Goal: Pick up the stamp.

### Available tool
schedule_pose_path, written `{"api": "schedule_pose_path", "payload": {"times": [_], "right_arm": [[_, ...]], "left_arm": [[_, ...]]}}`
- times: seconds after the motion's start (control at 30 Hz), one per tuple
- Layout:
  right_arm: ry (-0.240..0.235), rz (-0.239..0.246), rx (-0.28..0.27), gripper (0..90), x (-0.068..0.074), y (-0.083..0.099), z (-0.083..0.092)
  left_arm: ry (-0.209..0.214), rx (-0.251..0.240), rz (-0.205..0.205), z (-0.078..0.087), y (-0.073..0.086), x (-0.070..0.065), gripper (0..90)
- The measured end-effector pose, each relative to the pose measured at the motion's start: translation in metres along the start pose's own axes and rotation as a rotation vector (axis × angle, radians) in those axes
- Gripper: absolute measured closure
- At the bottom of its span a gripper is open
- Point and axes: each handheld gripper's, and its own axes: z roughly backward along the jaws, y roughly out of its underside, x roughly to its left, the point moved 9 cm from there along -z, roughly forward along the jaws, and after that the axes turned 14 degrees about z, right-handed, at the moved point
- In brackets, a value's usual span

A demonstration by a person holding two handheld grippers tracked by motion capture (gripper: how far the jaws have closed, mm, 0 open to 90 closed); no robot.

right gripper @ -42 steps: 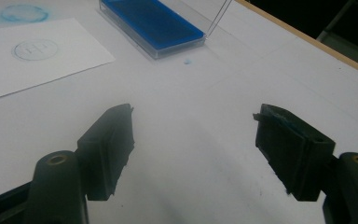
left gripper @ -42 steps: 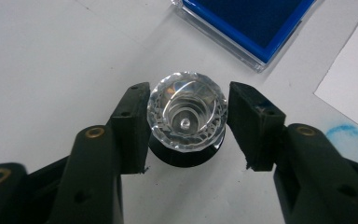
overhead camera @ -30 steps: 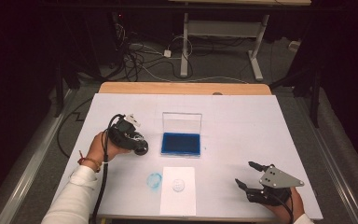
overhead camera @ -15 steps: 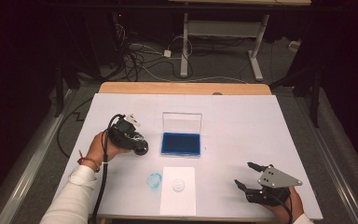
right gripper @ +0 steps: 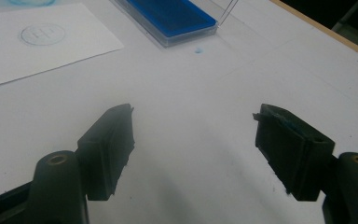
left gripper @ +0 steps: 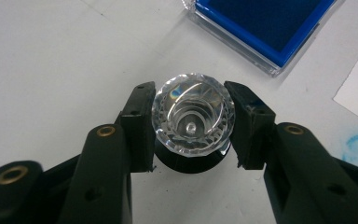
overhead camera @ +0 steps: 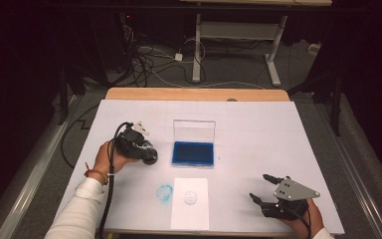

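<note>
A stamp with a faceted clear knob (left gripper: pixel 193 122) and a black base sits on the white table, left of the blue ink pad (overhead camera: pixel 193 153). My left gripper (left gripper: pixel 193 126) has just been closing; its pads press both sides of the knob. In the high view, the left gripper (overhead camera: pixel 148 157) is at the table's left-middle. The ink pad's clear lid stands open. A white paper (overhead camera: pixel 190 204) near the front edge carries a round stamped mark (right gripper: pixel 43 33). My right gripper (right gripper: pixel 193 135) hovers open over bare table at the front right (overhead camera: pixel 262 188), with nothing between its jaws.
A blue ink smudge (overhead camera: pixel 164 192) marks the table left of the paper. A small blue spot (right gripper: pixel 198 50) lies near the ink pad (right gripper: pixel 170 16). The table's wooden far edge (overhead camera: pixel 194 93) borders a dark floor with cables and desk legs.
</note>
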Motion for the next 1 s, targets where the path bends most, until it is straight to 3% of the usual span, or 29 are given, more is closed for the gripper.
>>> {"api": "schedule_pose_path", "payload": {"times": [0.33, 0.6, 0.67, 1.0], "right_arm": [[0.006, 0.001, -0.002, 27.8, 0.000, 0.000, 0.000], [0.008, 0.005, 0.004, 27.8, 0.000, 0.000, -0.001], [0.007, 0.006, 0.006, 27.8, 0.000, 0.000, -0.001], [0.003, 0.013, 0.012, 27.9, 0.002, -0.001, -0.003]], "left_arm": [[0.015, -0.081, 0.010, 0.015, 0.000, -0.002, 54.5], [0.038, -0.195, 0.046, 0.032, 0.005, -0.002, 54.5], [0.063, -0.203, 0.044, 0.034, 0.008, -0.005, 54.5], [0.076, -0.264, 0.013, 0.047, 0.012, -0.021, 54.6]]}}
